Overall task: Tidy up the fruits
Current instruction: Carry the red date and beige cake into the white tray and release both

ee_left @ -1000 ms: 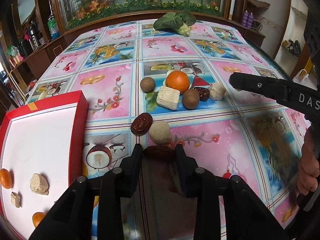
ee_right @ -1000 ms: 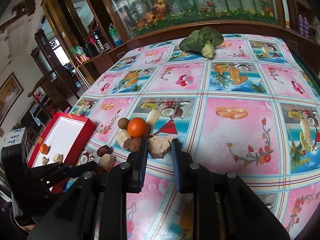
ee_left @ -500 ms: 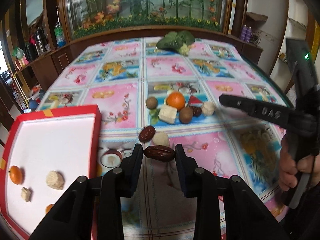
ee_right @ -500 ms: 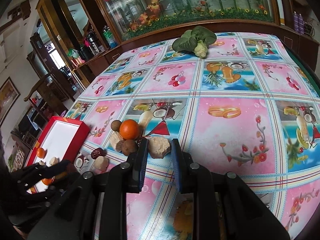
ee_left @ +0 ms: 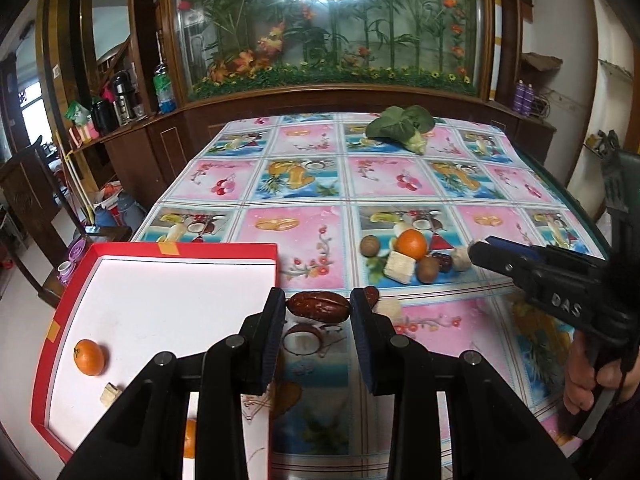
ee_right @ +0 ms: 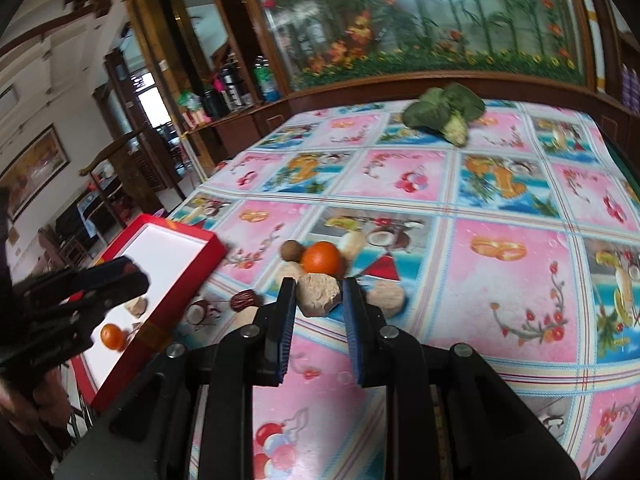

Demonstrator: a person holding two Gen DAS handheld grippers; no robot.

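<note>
**Status: Two Items in Transit, Sorting Partly Complete**

We begin with the table (ee_left: 400, 184), whose fruit-print cloth extends ahead of both claws. To the left of the left gripper (ee_left: 319, 308) lies the red tray (ee_left: 180, 249), its white floor mostly bare. We count one small orange (ee_left: 89, 357) and one pale cube (ee_left: 110, 394) on that floor, plus a second orange piece partly hidden behind the left gripper's own frame. In the right wrist view a further pale lump shows in the tray behind the other claw.

Ahead and to the right of the left gripper sits the unsorted cluster (ee_left: 412, 258): an orange, a pale block, several brown round fruits and a dark date. A bunch of leafy greens (ee_left: 400, 126) rests far ahead, at the back of the table.

The left gripper is clenched on a dark red date (ee_left: 319, 306), held crosswise between its pads, clear of the cloth and just right of the tray edge. The right gripper (ee_right: 319, 298) is clamped on a beige lump (ee_right: 319, 294), directly in front of the cluster.

We judge the task under halfway complete: a few items are trayed, two are carried, and roughly eight remain on the cloth. Both held items still require placement in the tray.
</note>
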